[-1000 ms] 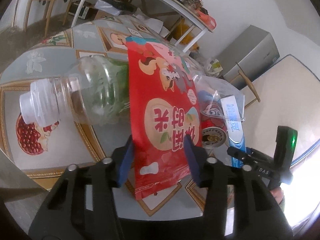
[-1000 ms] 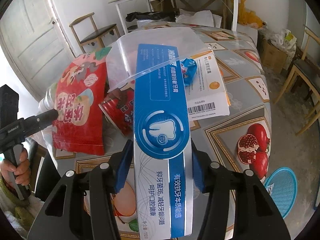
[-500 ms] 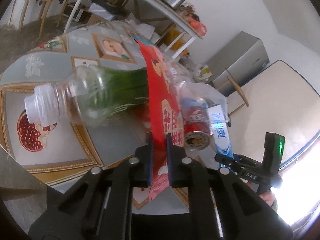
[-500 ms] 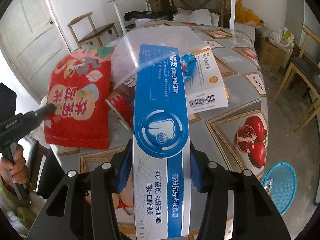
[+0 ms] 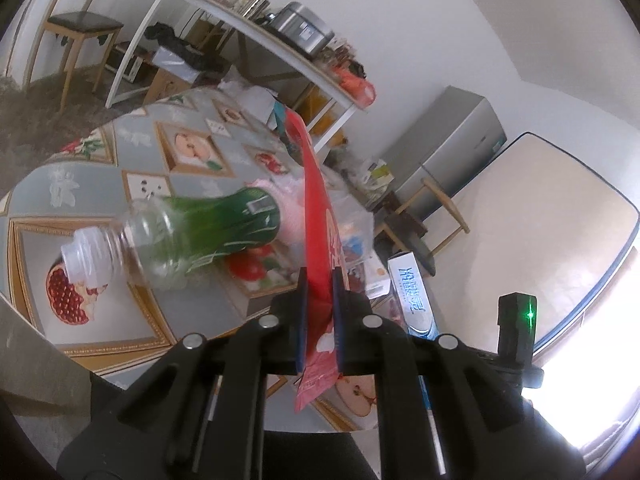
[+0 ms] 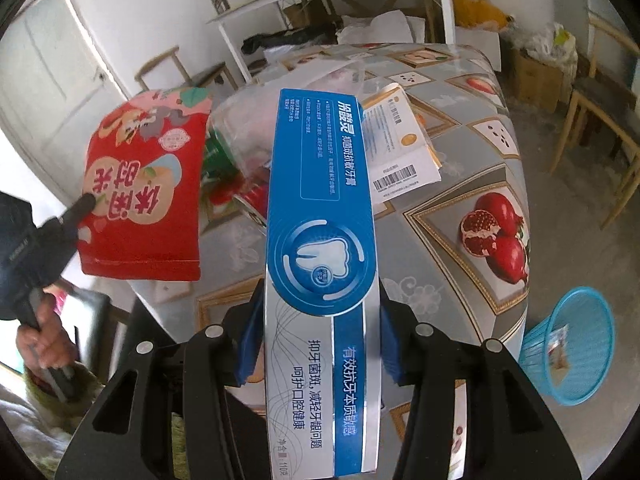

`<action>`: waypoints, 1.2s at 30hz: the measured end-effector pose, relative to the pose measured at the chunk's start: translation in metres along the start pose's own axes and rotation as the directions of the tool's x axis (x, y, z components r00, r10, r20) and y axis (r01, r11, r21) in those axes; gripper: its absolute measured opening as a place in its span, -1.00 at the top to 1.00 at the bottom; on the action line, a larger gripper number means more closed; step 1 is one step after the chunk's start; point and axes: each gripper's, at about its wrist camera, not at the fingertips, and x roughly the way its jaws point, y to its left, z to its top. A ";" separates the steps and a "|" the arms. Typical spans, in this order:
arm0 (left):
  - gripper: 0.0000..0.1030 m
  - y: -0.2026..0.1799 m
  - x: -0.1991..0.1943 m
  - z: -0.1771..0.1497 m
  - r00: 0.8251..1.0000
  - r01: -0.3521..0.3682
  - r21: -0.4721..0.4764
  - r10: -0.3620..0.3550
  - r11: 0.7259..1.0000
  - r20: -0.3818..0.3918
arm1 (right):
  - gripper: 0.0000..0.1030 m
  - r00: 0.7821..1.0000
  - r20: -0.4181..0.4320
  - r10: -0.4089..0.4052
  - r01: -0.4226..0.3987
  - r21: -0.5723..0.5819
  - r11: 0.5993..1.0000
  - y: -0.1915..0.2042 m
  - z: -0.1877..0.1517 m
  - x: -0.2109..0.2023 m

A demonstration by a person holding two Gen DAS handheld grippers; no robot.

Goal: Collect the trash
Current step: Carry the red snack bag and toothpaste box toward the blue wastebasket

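My left gripper (image 5: 319, 320) is shut on a red snack bag (image 5: 316, 216), seen edge-on and lifted off the table. In the right wrist view the same bag (image 6: 148, 196) hangs flat-faced at the left, pinched by the left gripper (image 6: 82, 206). My right gripper (image 6: 320, 332) is shut on a blue and silver toothpaste box (image 6: 320, 240), held above the table; the box (image 5: 412, 296) also shows at the right of the left wrist view. An empty plastic bottle (image 5: 180, 240) with a green label lies on the fruit-patterned tablecloth (image 5: 100, 312).
A white medicine box with a barcode (image 6: 400, 152), a clear plastic bag (image 6: 248, 132) and a red can (image 6: 252, 200) lie on the table. A blue mesh basket (image 6: 576, 344) stands on the floor at the right. Chairs (image 6: 600, 120) and a shelf (image 5: 256, 40) surround the table.
The left gripper's jaws closed on the red bag, then lifted it and turned it edge-on. The right gripper kept its grip on the toothpaste box and shifted slightly with it.
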 end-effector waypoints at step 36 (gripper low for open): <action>0.83 -0.141 -0.014 0.015 0.977 0.176 0.340 -0.207 0.924 0.055 | 0.07 0.952 0.305 -0.010 -0.049 0.183 0.982 -0.044 -0.016 -0.124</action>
